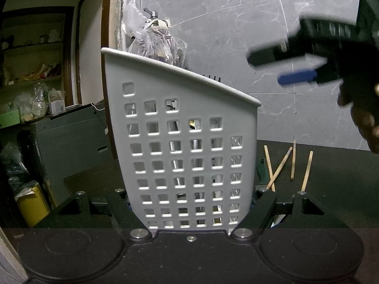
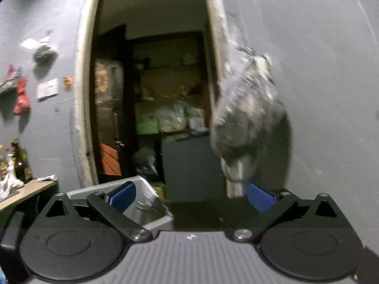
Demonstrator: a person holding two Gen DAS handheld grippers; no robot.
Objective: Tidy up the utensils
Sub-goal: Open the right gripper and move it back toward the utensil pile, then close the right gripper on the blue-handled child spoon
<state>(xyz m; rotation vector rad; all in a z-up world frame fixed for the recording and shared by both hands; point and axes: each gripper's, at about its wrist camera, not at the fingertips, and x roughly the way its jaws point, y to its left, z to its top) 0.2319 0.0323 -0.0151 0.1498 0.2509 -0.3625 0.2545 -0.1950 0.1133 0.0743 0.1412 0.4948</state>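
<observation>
Standing upright on the dark table point(image 1: 331, 179), a white utensil holder point(image 1: 184, 156) sits clamped between the jaws of the left gripper point(image 1: 191, 209).

Its front wall is a grid of square holes under a rim that slopes down to the right; through the holes show shiny metal utensils, too hidden to name; a dark comb-like tip point(image 1: 212, 77) pokes just above the rim; four wooden chopsticks point(image 1: 287, 168) lie loose on the table just right of the holder, two of them crossed, beside a dark green handle point(image 1: 262, 170); the right gripper point(image 2: 193, 197), blurred, hangs above and to the right of the holder, its jaws spread wide with nothing between the blue pads point(image 2: 260, 197); in its own view the holder's open top lies below the left pad.
</observation>
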